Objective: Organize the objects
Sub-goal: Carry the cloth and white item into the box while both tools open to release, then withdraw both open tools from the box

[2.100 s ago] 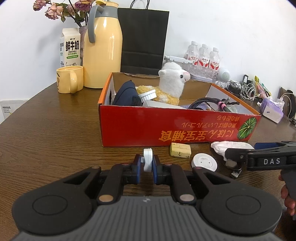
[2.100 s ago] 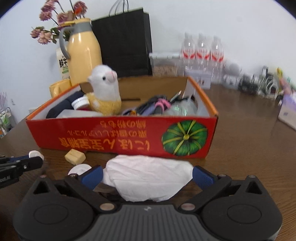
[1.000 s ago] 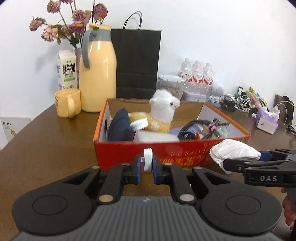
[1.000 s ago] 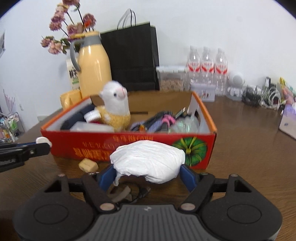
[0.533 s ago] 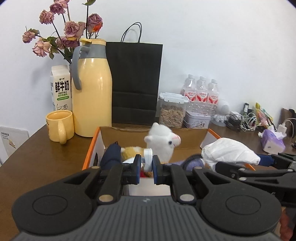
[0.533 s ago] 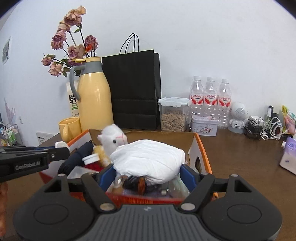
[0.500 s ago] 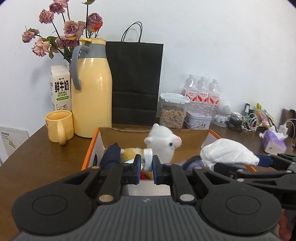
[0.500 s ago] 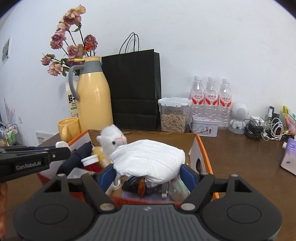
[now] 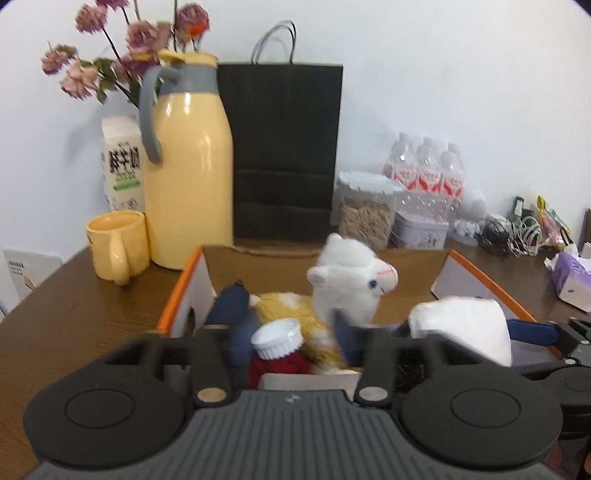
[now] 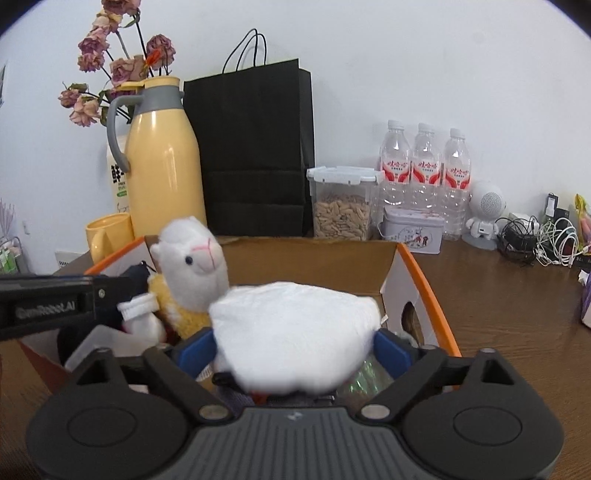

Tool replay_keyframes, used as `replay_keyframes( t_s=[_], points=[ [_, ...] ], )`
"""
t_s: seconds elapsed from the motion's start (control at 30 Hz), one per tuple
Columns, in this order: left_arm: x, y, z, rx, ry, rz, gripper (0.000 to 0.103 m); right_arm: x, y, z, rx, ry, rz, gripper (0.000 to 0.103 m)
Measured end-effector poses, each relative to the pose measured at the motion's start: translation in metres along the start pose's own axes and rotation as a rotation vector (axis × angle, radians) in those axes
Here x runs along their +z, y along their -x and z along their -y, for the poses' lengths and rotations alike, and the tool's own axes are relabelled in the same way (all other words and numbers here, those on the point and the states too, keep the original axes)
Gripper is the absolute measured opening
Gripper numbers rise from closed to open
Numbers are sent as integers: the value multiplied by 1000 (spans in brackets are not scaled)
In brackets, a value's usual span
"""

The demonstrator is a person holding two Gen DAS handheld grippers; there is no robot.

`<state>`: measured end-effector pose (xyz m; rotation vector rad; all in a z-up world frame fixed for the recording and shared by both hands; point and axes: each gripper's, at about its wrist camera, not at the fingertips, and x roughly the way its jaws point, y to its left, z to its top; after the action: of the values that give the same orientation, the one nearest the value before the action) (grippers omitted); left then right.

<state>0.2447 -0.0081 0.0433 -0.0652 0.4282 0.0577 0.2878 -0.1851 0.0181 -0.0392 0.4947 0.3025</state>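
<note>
both grippers are up over the near edge of the box (image 9: pixel 480 275), the orange-rimmed cardboard one on the brown table (image 9: pixel 74 306).

left gripper (image 9: pixel 291 334): jaws are opening right now and nothing sits between them. looking through the gap you just see stuff already in the box, a white-capped red jar (image 9: pixel 277 341), something dark blue (image 9: pixel 231 306) on the left, and the alpaca plush (image 9: pixel 351 284) behind. fingers are motion-blurred, so the edges are mushy.

right gripper (image 10: pixel 295 347): jaws opening too, spread wide, with the white bundle (image 10: pixel 295 332) between the blue pads (image 10: pixel 391 352). it's blurry and i can't tell if the pads are really touching it. from the left cam the bundle (image 9: pixel 465 326) sits over the right half of the box, above the stuff inside. under it, in the right cam, there's some greenish clear plastic (image 10: pixel 364 378) and dark bits, too blurred to name.

the left gripper's arm pokes into the right cam from the left edge.

behind the box, left to right: yellow mug (image 9: pixel 116 245), milk carton (image 9: pixel 122 166), yellow thermos (image 9: pixel 188 166) with dried roses (image 9: pixel 136 33) behind it, black paper bag (image 9: pixel 284 147), clear tub of seeds (image 10: pixel 343 201), little tin (image 10: pixel 412 229), three water bottles (image 10: pixel 424 173), a small white robot figure (image 10: pixel 485 210) and a tangle of cables (image 10: pixel 535 240). purple tissue pack (image 9: pixel 570 275) far right.
</note>
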Motion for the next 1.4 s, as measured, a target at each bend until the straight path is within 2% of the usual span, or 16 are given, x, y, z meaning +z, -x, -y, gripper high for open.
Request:
replay_keyframes(
  t_s=[0.03,0.07,0.1,0.17,0.47,0.7,0.87,1.13,1.4],
  points=[
    [0,3,0,10,0,19,82,-1,1,0,-6,-3,2,103],
    [-1,7,-1,14,2,40,95,-2,3,1,-11,-5,8,103],
    [-1,11,-1,17,8,60,103,-3,4,1,-15,-7,13,103],
    [-1,16,-2,28,17,89,103,-4,8,0,-22,-7,24,103],
    [1,22,-6,38,30,95,103,-5,24,-1,-35,4,71,103],
    [-1,39,-7,31,20,126,103,-8,45,1,-38,3,113,103],
    [-6,56,-8,19,5,114,103,-15,67,4,-31,11,124,103],
    [-26,79,-18,18,-19,59,103,-38,94,7,-15,51,75,103],
    [-54,90,-26,8,-39,-23,103,-71,102,-1,29,89,-22,103]
  ],
)
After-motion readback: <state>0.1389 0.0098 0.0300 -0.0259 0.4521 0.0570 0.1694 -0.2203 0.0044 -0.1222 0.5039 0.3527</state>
